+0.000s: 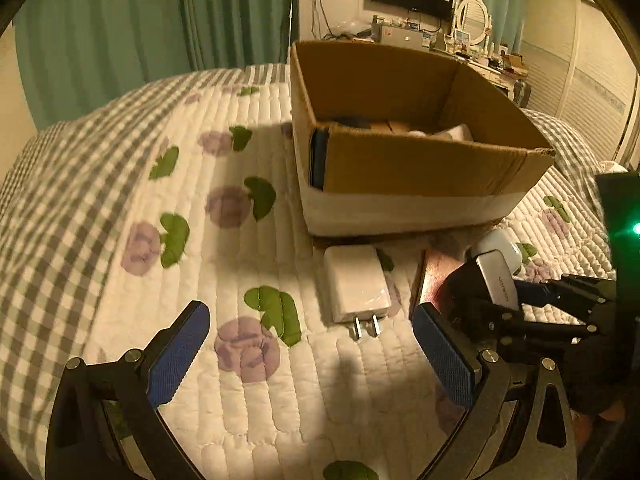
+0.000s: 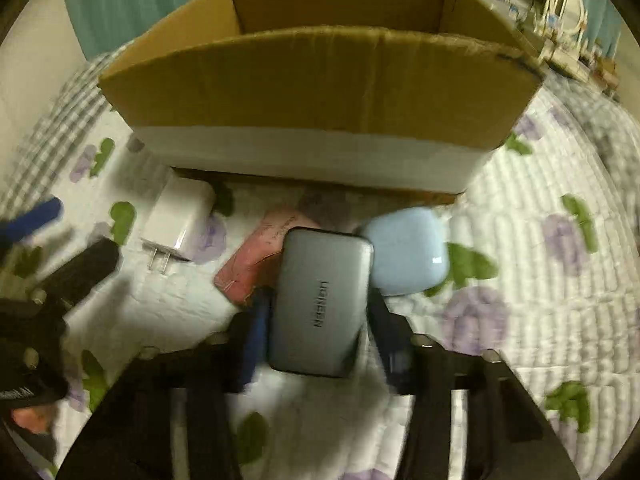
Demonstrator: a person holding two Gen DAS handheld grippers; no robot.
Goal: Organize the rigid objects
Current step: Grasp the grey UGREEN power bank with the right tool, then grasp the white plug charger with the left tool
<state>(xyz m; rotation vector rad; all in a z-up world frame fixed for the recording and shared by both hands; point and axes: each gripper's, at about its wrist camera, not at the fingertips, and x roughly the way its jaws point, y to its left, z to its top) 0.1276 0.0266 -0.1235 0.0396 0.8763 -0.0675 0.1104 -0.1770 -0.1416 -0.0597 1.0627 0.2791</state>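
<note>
Grey UGREEN charger block (image 2: 320, 304) sits clamped between the right gripper (image 2: 316, 320) fingers, lifted over the quilt (image 2: 540, 280). Left gripper (image 1: 308, 348) hangs wide open, holding nothing, above the quilt near the white plug adapter (image 1: 356, 284), whose prongs point toward it. Pink flat case (image 2: 256, 260) lies partly under the grey block in view; light-blue earbud case (image 2: 408, 252) just beside. Cardboard box (image 2: 320, 80) stands behind them, some items inside, unclear which.

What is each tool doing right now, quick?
Left tool: open, empty, above the quilt.
Right tool: shut on the grey charger.
</note>
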